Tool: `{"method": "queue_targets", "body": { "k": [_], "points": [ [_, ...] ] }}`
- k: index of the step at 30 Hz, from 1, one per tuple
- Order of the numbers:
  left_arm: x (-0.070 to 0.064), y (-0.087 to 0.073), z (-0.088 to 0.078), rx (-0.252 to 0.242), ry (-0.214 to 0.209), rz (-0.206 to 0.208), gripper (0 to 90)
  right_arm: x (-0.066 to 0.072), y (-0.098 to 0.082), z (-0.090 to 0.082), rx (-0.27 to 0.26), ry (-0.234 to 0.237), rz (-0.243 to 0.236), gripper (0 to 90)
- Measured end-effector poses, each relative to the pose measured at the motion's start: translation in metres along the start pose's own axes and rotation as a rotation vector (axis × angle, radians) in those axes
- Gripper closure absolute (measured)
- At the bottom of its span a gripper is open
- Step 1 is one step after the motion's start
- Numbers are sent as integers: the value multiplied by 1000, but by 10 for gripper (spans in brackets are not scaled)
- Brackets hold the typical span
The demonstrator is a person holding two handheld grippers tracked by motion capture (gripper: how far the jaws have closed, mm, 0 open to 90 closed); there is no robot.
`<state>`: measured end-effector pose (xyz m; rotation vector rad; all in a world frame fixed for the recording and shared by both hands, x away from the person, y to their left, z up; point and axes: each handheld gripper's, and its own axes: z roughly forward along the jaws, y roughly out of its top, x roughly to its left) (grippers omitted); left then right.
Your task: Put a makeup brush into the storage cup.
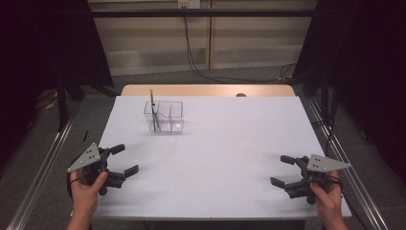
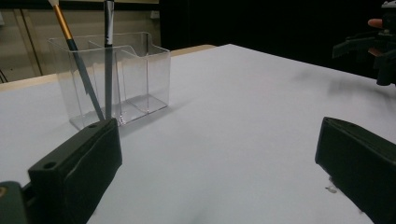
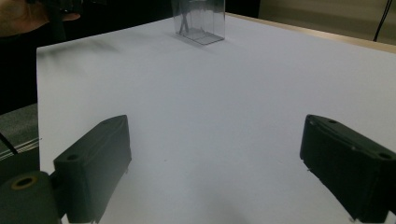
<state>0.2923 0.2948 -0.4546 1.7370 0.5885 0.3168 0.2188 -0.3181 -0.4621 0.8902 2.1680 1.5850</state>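
The left gripper [image 1: 123, 160] sat at the table's [image 1: 225, 158] near left corner, jaws spread wide, empty. The right gripper [image 1: 282, 171] sat at the near right corner, likewise spread. Toward the far edge, left of middle, the clear holder [image 1: 164, 116] held two brushes [image 1: 153, 111] in its left compartment.

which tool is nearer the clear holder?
Left. The left tool sits at the near left corner, below the holder; the right tool is at the near right corner, farther off.

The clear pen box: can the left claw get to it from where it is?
Probably yes. Bare white table lies between the open left claw and the clear box, which holds two brushes.
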Motion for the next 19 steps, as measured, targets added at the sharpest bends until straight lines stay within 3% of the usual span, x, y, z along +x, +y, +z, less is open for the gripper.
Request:
{"method": "queue_targets", "body": {
  "k": [19],
  "points": [
    [-2,1,3,7,-13,7,6,-1,-2,-3,-2,-10,4,84]
  ]
}}
